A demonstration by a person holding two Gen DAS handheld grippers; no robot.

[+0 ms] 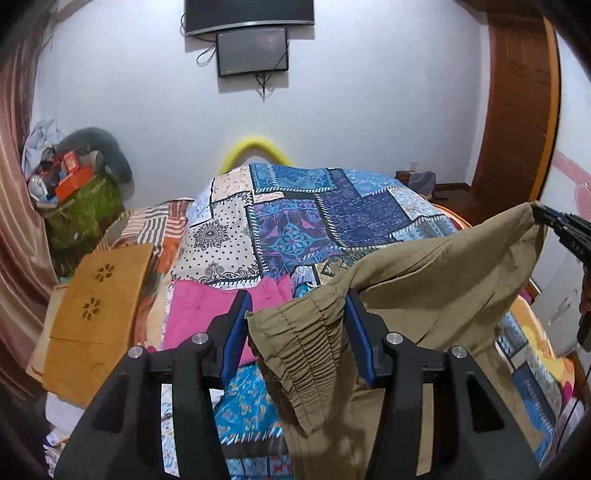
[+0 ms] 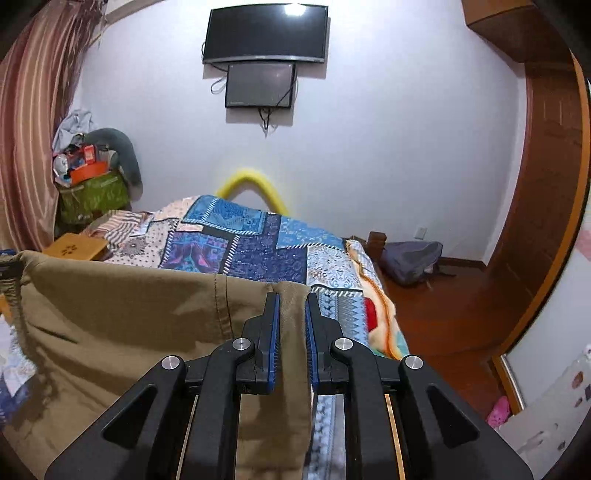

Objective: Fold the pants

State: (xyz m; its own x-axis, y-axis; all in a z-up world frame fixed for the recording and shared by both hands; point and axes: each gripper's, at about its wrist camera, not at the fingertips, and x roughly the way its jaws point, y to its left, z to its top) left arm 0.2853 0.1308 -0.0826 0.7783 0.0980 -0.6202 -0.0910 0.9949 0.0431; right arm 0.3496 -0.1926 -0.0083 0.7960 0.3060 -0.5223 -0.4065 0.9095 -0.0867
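Left hand-held gripper (image 1: 299, 325): you pinch the pants (image 1: 424, 266) waistband.
Right hand-held gripper (image 2: 291, 321): clamped on the opposite edge.
Risk: fabric slips out if you tug apart.

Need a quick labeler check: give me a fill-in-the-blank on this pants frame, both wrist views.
1. The pants held up over the bed are ____ in colour.
2. The right hand-held gripper is shut on the pants, and the left hand-held gripper has their gathered ____ between its fingers.
3. On the quilt beyond the left hand-held gripper lies a ____ garment.
4. Two dark screens hang on the ____.

Missing words: khaki; waistband; pink; wall
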